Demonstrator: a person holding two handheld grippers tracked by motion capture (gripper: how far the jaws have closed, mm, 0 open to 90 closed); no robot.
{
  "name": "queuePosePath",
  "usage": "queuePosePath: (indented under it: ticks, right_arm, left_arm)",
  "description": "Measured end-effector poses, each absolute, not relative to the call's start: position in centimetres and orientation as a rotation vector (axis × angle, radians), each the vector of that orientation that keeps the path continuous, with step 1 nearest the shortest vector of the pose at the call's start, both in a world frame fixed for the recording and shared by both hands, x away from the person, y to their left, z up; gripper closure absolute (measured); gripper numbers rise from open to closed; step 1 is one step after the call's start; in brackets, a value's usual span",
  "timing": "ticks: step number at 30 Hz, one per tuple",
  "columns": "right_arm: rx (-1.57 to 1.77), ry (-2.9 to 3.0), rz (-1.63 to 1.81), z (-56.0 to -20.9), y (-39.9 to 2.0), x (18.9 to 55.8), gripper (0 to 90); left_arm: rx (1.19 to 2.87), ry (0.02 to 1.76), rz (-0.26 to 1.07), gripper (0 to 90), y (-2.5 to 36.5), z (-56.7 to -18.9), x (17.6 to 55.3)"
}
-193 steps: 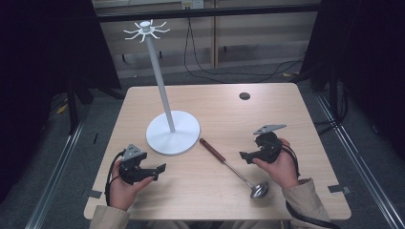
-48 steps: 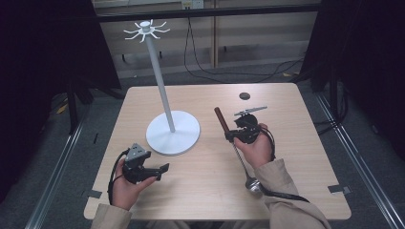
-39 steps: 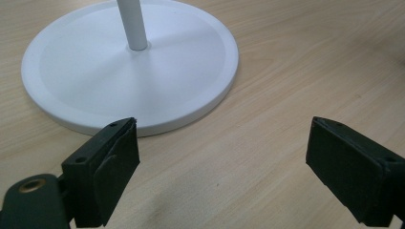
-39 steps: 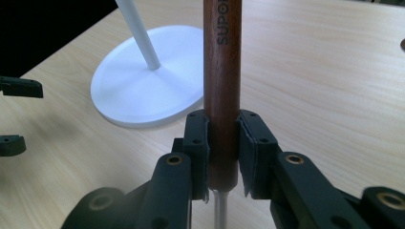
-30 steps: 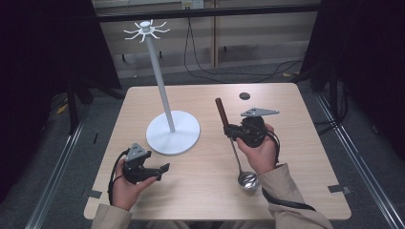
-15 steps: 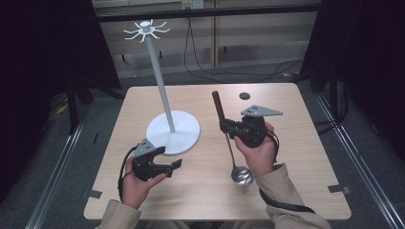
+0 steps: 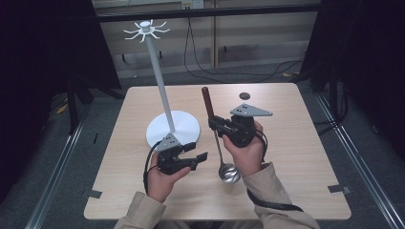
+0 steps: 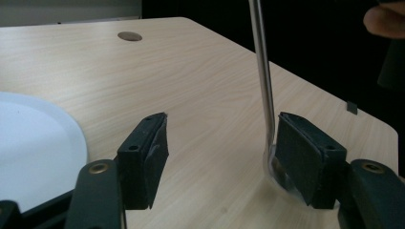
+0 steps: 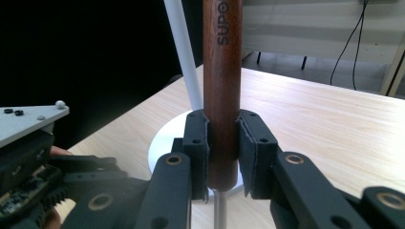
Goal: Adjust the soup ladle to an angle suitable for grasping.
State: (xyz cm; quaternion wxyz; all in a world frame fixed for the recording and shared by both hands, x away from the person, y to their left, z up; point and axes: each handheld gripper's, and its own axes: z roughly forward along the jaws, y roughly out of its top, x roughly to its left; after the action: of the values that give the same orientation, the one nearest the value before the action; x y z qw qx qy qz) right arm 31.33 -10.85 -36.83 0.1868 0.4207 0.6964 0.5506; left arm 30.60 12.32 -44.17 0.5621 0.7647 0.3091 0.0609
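High view: the ladle (image 7: 220, 143) is held upright by the right gripper (image 7: 215, 125); the left gripper (image 7: 199, 157) is spread beside its bowl. Left gripper view: the shaft seems just inside one pad (image 8: 305, 160). Right gripper view: the handle is clamped.

There's lettering on the ladle's wooden handle (image 9: 222, 90), running lengthwise just above where the right tongs (image 9: 223, 143) clamp it: it looks like "suaps" or something close, pale on the dark wood, and I can't make the word out for sure. No other writing is legible anywhere.
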Motion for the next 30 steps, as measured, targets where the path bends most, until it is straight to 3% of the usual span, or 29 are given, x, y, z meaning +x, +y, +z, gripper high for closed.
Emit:
queuePosePath:
  ticks: [11, 22, 30]
  right_arm:
    - [1.177, 1.941, 1.560, -36.8, -9.6, 31.2, 75.3]
    - [1.159, 1.934, 1.584, -36.5, -9.0, 31.2, 75.2]
    - [1.157, 1.934, 1.598, -36.4, -8.8, 31.1, 75.2]
  left_arm:
    - [1.774, 0.722, 0.082, 47.4, 9.9, -44.0, 30.9]
    - [1.729, 0.735, 0.057, 71.8, 9.8, -43.5, 31.1]
    - [1.695, 0.747, 0.045, 81.7, 10.1, -43.6, 31.3]
